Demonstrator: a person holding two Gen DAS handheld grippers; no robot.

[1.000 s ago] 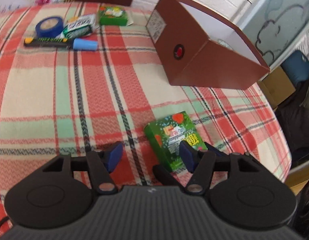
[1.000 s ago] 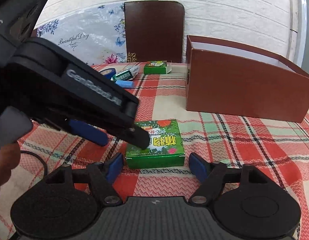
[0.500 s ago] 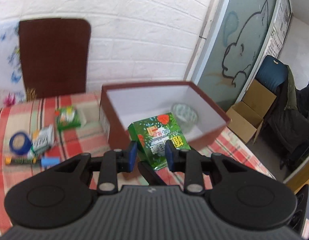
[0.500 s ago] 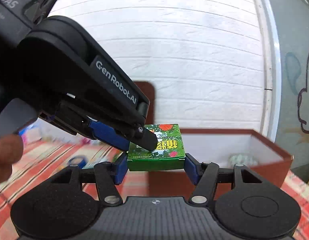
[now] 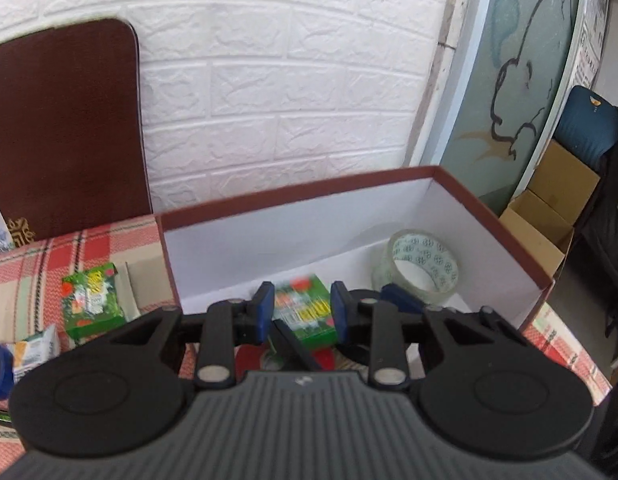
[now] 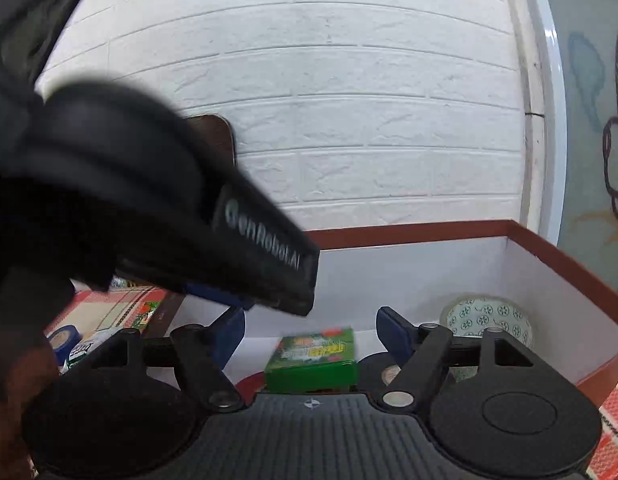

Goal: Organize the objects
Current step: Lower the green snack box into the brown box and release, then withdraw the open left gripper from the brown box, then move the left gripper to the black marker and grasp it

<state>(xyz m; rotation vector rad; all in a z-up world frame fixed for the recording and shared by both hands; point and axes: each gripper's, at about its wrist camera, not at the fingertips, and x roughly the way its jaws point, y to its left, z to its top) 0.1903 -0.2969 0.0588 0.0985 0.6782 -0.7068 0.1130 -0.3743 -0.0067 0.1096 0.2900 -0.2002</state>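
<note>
While blurred, green box [image 6: 312,360] sits between spread right hand-held gripper [image 6: 311,330] fingers (inside carton [image 6: 549,252]).

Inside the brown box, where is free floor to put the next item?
Free: the white floor of the brown box along its far wall, between the green packet and the left wall. Crowded: the right end with the clear tape roll, and the near side under both grippers.

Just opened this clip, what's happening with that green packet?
A person with two grippers is putting a green packet into the brown box. The packet is blurred, inside the box near a tape roll. The right gripper is open above it; the left gripper brackets it, though whether it grips is unclear. A second green packet waits on the tablecloth.
</note>
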